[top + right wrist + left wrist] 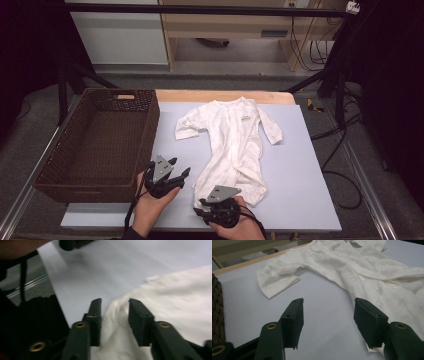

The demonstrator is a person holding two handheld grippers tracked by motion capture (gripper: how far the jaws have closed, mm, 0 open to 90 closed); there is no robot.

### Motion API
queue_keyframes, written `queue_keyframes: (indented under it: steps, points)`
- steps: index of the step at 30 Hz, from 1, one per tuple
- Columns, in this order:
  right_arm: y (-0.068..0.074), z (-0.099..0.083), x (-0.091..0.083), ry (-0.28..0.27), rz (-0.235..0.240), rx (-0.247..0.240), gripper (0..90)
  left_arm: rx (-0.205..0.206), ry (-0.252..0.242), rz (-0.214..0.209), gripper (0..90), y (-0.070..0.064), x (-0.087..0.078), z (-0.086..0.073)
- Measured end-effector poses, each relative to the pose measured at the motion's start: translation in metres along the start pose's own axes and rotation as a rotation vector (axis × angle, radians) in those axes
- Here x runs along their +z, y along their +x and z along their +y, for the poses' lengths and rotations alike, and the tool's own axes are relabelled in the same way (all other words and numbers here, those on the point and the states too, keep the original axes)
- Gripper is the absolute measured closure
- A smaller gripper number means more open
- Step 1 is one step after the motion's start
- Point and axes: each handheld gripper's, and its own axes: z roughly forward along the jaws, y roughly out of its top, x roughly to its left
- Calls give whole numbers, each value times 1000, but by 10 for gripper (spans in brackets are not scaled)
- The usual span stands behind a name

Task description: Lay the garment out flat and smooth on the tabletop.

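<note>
A white baby onesie (235,140) lies spread on the pale lavender mat (305,175), neck toward the far edge, sleeves out to both sides. My left gripper (180,166) hovers open just left of the garment's lower half; in the left gripper view its jaws (328,301) frame bare mat, with the onesie (362,272) ahead and to the right. My right gripper (202,205) sits at the garment's bottom hem. In the right gripper view its jaws (115,301) stand a little apart with a raised fold of the onesie (175,302) between them.
A dark brown woven basket (60,145) stands left of the mat, its wall (217,310) close to my left gripper. A wooden table edge (225,95) runs behind the mat. Cables and stand legs lie on the floor to the right.
</note>
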Motion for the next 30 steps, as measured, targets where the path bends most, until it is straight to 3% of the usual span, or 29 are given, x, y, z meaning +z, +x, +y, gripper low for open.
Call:
queue_keyframes:
  steps: [3,6,16,21,25,30]
  points:
    - [-13,-6,-18,-19,-77,3,504,1,3,4,415,1,0,-1]
    - [-32,-12,-37,-41,-152,36,452,2,7,6,416,1,1,-1]
    - [-84,-37,-82,-52,-425,151,417,-2,13,8,415,3,3,-4]
    - [-98,-52,-93,-37,-442,200,461,-3,13,8,415,3,2,-4]
    - [-105,-61,-93,-24,-418,242,549,-1,14,8,415,3,3,-4]
    - [-109,-63,-92,-23,-391,260,803,-2,18,6,415,2,3,-4]
